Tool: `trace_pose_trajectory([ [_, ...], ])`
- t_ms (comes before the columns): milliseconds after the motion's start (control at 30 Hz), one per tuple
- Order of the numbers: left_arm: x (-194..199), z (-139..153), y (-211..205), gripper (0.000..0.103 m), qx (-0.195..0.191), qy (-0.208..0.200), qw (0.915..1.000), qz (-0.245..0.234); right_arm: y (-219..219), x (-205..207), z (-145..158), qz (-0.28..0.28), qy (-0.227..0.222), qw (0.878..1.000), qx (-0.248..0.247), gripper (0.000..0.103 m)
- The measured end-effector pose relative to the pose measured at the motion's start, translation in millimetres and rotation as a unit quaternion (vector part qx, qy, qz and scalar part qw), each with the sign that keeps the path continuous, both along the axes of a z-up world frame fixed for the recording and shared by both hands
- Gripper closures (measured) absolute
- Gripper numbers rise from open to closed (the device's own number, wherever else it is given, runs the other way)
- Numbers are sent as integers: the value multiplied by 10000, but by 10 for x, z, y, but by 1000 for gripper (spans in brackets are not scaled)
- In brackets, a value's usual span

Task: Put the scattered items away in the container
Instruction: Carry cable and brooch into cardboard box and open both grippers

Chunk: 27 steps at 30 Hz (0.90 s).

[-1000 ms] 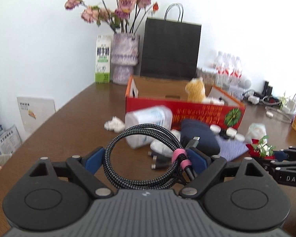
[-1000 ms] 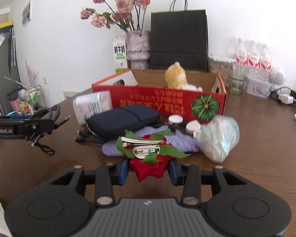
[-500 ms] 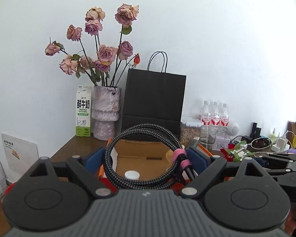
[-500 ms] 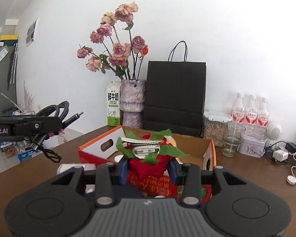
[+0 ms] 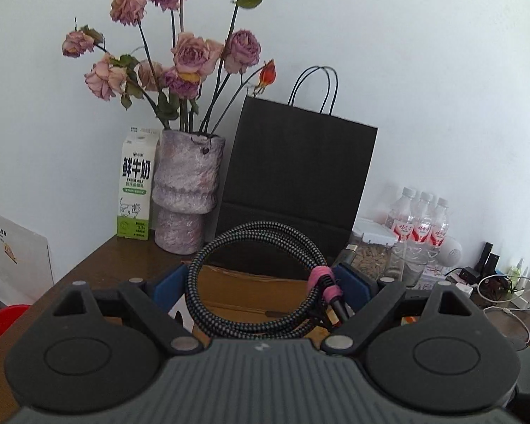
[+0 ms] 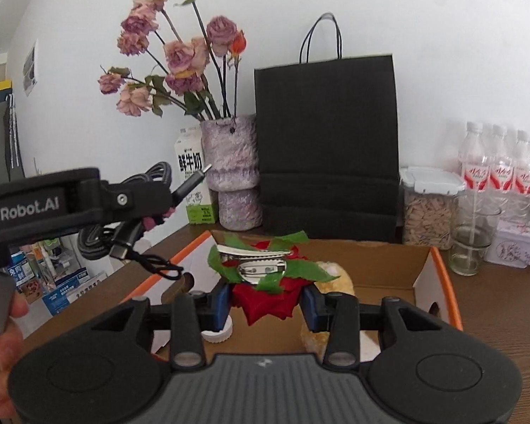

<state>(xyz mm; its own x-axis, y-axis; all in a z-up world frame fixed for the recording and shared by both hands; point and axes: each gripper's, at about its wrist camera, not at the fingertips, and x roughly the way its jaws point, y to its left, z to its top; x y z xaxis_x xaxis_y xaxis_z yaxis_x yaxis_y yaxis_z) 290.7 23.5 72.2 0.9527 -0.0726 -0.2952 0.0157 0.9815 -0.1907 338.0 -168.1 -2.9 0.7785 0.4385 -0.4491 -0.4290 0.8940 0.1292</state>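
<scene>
The brown counter (image 6: 494, 304) carries the open cardboard box (image 6: 438, 272), the container for this tidy-up, set before a black paper bag (image 6: 325, 141) and a vase of dried roses (image 6: 231, 173). A yellow plush toy (image 6: 335, 275) and a white cap (image 6: 219, 334) already lie inside the box. The left claw (image 5: 265, 282), jaws set wide, grips a coiled braided cable (image 5: 251, 282) across its loop, bound by a pink tie, and holds it above the box's near wall, likely so it drops as one bundle. The right claw (image 6: 266, 304) is clenched on a red fabric flower brooch (image 6: 265, 282), clip side up, held over the box interior, apparently for release.
</scene>
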Motion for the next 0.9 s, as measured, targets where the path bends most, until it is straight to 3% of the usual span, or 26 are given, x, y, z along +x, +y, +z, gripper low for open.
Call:
trace_pose_trajectory([
  [133, 273, -283, 55, 12, 114, 527, 9985, 88, 106, 171, -267, 73, 373, 9989, -274, 64],
  [333, 454, -566, 19, 12, 265, 1057, 9940, -10, -19, 315, -454, -414, 587, 9959, -540, 64],
  [467, 464, -645, -54, 12, 366, 1175, 9923, -103, -174, 352, -454, -678, 600, 9949, -447, 64],
  [733, 476, -669, -79, 11, 389, 1238, 9915, -112, -150, 323, -433, -639, 561, 9948, -566, 60],
  [767, 477, -659, -71, 10, 360, 1251, 9914, -107, -146, 309, -421, -667, 538, 9945, -604, 51],
  [800, 479, -653, -59, 10, 312, 1269, 9914, -93, -142, 303, -411, -709, 523, 9941, -632, 30],
  [833, 479, -648, -46, 9, 259, 1280, 9914, -75, -138, 293, -391, -760, 486, 9937, -661, 17],
  [867, 477, -629, -29, 1, 196, 1263, 9918, -84, -129, 271, -364, -801, 438, 9932, -721, 3],
  [900, 467, -606, -16, 0, 139, 1221, 9924, -83, -113, 252, -326, -819, 376, 9927, -806, 0],
])
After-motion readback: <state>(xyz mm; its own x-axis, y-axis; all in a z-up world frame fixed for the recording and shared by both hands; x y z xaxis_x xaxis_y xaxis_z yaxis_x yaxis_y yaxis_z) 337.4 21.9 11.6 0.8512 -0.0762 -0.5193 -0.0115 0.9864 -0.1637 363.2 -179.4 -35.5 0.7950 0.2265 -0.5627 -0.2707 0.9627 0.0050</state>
